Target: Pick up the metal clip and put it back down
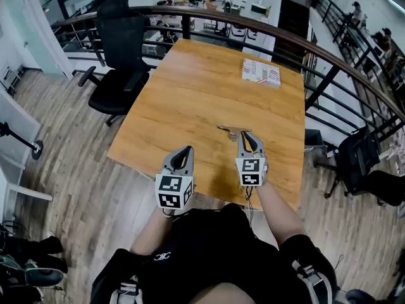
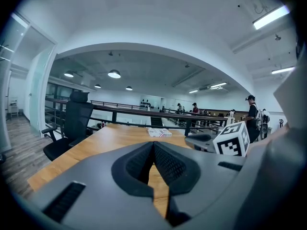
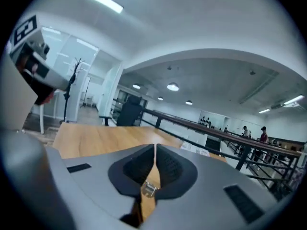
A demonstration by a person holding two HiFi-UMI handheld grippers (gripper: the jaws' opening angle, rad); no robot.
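So the right tongs are pinched nearly closed on the metal clip, low over the near half of the bench. The clip's long axis runs crosswise, its free end poking left. Can't tell if it's off the wood. The left tongs are closed, holding nothing.

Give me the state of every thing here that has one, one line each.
left gripper: shut, nothing between its jaws.
right gripper: shut on the metal clip.
metal clip: pinched between the right gripper's jaws; whether it is off the table I cannot tell.
box: lying flat at the table's far right, nothing touching it.
office chair: unoccupied, at the table's far left corner.
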